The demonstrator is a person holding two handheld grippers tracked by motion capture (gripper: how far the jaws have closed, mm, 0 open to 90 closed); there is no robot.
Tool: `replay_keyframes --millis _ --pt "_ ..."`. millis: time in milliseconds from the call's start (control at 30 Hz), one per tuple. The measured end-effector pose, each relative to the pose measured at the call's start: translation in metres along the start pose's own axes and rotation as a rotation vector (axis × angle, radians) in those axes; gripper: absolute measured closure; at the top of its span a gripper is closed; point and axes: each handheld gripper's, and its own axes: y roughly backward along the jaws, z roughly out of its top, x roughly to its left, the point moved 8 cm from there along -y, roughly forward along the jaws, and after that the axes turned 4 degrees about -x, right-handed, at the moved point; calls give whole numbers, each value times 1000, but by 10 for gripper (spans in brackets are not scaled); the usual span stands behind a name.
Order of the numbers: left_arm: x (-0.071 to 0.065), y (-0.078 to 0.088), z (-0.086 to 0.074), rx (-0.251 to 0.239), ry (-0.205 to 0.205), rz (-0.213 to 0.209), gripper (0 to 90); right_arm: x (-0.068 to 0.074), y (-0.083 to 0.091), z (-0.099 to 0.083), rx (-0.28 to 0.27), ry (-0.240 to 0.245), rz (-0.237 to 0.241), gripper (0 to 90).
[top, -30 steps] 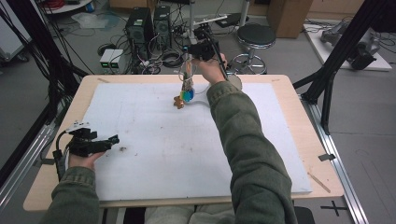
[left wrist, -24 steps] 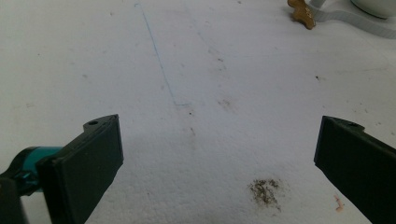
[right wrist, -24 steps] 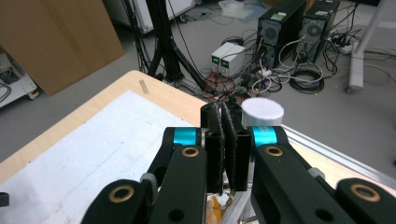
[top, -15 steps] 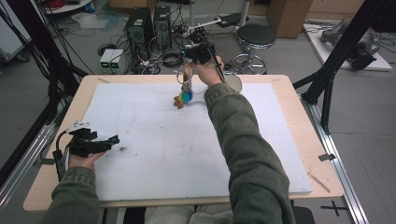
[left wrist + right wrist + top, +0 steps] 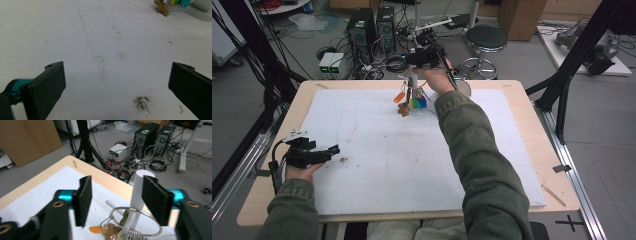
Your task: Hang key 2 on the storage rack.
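Now key ring [image 5: 135, 221] apparently loose around white post [image 5: 138, 192], between parted right fingers [image 5: 82, 200].

The right arm reaches far forward over the table, its sleeve running from the near edge up to the far edge. The right hand [image 5: 436, 77] holds the right gripper [image 5: 413, 86] near the middle of the far edge, with the jaws pointing down. These jaws have just been opening and now stand apart, with a gap between the two pads [image 5: 83, 197]. The left hand [image 5: 298, 171] rests low near the left edge, close to the near left corner. The left gripper [image 5: 333, 150] lies about level and points toward the right, its jaws wide apart with nothing between them.
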Motion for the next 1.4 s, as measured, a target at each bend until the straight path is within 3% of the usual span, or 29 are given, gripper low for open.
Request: replay_keyframes --millis 167,333,400,467,500,1100,1400 --pt "-1 1 1 -3 -2 0 17 -1 10 -10 3 -15 11 298" --pt "-1 0 1 -7 -3 -5 17 -6 21 -23 1 -38 -18 190" --pt "-2 0 2 -9 0 -4 17 -8 24 -29 10 -38 -28 105" --pt "-2 0 2 -10 1 -4 17 -9 29 -35 25 -28 -31 76" --pt "-2 0 2 -11 -2 -4 17 -10 31 -37 29 -26 -30 12" --pt "-1 5 4 -33 -13 24 17 -29 75 -67 43 17 -106 7" --pt "0 8 5 -46 -24 41 17 -38 89 -85 34 -1 -108 7"
